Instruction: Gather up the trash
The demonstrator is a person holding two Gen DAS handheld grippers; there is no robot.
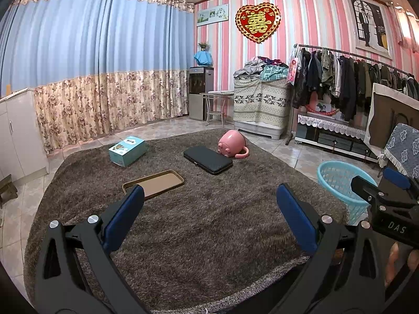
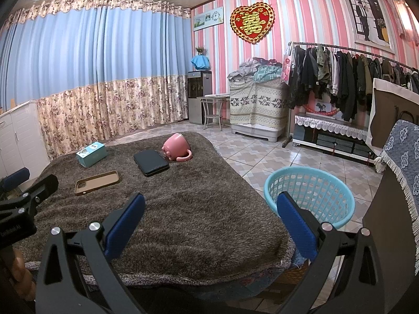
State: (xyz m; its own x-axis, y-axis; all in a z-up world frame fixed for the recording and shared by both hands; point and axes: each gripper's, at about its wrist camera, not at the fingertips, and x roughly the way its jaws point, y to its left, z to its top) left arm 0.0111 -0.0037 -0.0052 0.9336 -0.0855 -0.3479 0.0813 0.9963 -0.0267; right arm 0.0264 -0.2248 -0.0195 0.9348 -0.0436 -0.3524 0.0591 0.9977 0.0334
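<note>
Only the right wrist view shows the blue mesh basket's (image 2: pixel 310 196) whole rim on the tiles beside the brown rug (image 2: pixel 183 209), where four items lie: one teal box (image 2: pixel 91 154), one phone case (image 2: pixel 97 182), one black case (image 2: pixel 151 162), one pink cup (image 2: pixel 176 147), while the left gripper (image 1: pixel 209 212) and right gripper (image 2: pixel 210 217) hover spread and empty.

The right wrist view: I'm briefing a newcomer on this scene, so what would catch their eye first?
Probably the pink mug tipped on its side at the far end of the shaggy brown rug, beside a black case. Next, the light blue basket on the tiled floor just off the rug's right edge. Nearer the left lie a brown phone case and a teal box; both tools, left and right, are open and empty.
</note>
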